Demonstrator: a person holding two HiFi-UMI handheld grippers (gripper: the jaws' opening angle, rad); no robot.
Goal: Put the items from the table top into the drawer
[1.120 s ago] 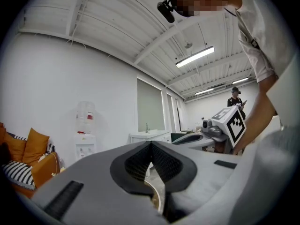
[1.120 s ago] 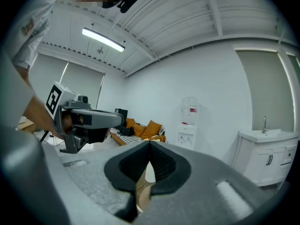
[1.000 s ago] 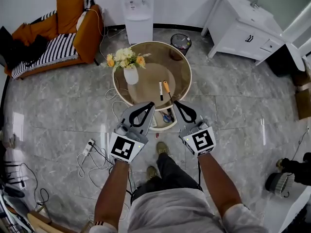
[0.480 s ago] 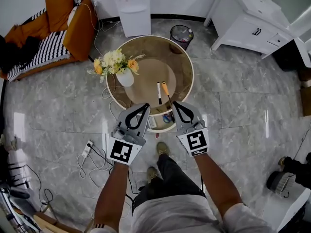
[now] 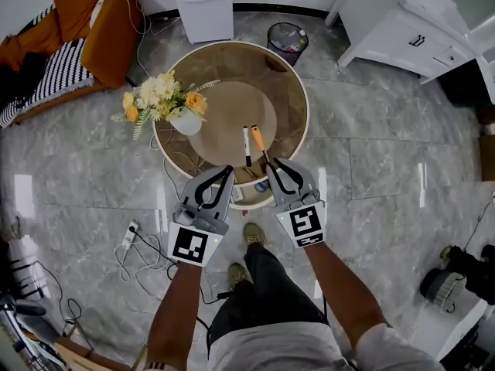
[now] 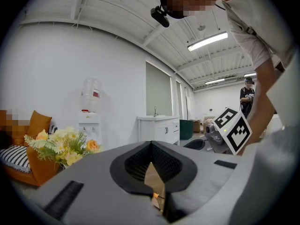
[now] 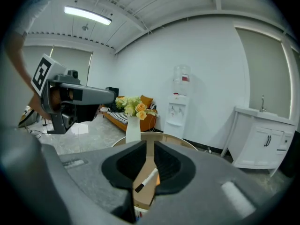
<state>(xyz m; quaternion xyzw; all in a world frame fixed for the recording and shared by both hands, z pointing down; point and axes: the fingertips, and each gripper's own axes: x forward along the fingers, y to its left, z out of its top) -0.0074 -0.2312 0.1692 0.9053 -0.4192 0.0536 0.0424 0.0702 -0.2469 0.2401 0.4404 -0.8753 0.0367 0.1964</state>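
A white marker [image 5: 247, 145] [image 7: 146, 179] and an orange-handled tool [image 5: 257, 141] [image 7: 157, 177] lie side by side on the round glass table [image 5: 302, 99], near its front edge. Below that edge a drawer [image 5: 246, 195] stands open with small items in it. My right gripper [image 5: 270, 163] [image 7: 150, 146] hovers just in front of the two items. Its jaws have just been opening and stand slightly open, with nothing between them. My left gripper [image 5: 229, 169] [image 6: 151, 143] hangs over the drawer's left side with its tips together and holds nothing.
A white vase of flowers [image 5: 184, 118] [image 7: 133, 128] stands at the table's left. Around the table are a water dispenser [image 5: 203, 6], a bin [image 5: 285, 41], a white cabinet [image 5: 402, 33] and an orange sofa [image 5: 69, 29]. Cables and a power strip [image 5: 128, 238] lie on the floor.
Both grippers have come down and forward toward the table's near edge. The right gripper's tips, together before, now stand a little apart.
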